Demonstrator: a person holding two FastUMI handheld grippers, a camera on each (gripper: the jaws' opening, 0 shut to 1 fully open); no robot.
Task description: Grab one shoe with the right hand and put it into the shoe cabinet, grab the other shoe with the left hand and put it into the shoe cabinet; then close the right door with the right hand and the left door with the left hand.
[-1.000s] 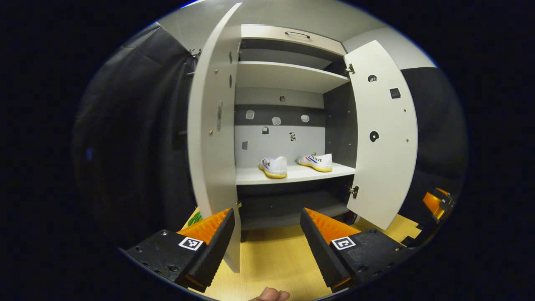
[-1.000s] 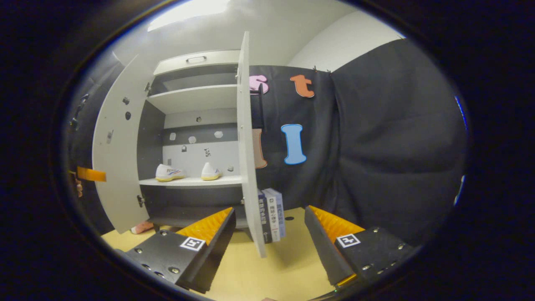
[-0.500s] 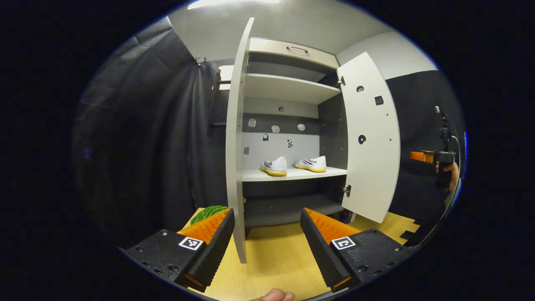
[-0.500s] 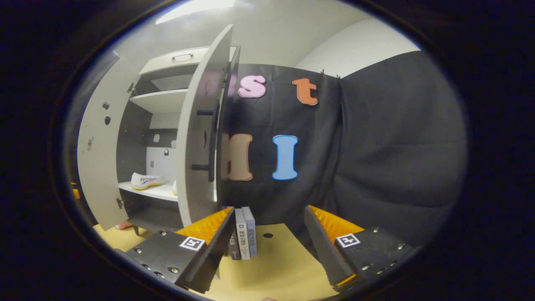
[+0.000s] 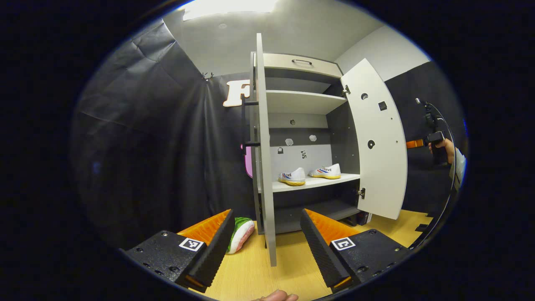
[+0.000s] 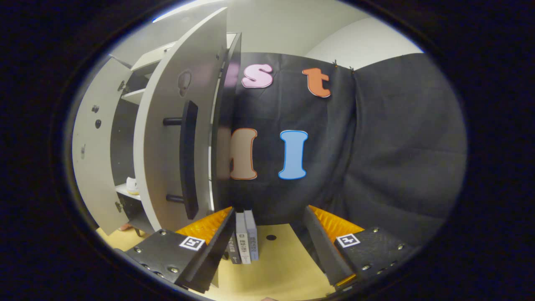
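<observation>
- Left gripper view: both shoes (image 5: 310, 174) sit side by side on the middle shelf (image 5: 330, 180) of the shoe cabinet (image 5: 299, 100), beyond the fingers.
- Left door (image 5: 264, 167) stands edge-on between the wide-open, empty left gripper (image 5: 266, 246) fingers; right door (image 5: 378, 142) stands open, beyond the right finger.
- Right gripper (image 6: 267, 246) fingers spread, empty; the right door's handle (image 6: 188, 161) lies ahead-left, books (image 6: 244, 240) stand between the fingers on the counter (image 6: 280, 267).

Black cloth (image 5: 159, 138) hangs around me from nine o'clock to three o'clock, with a pale grey wall (image 5: 234, 46) above it at twelve. A ceiling light (image 5: 228, 6) glares at the very top, and light wooden floor (image 5: 250, 271) spreads at six o'clock.
</observation>
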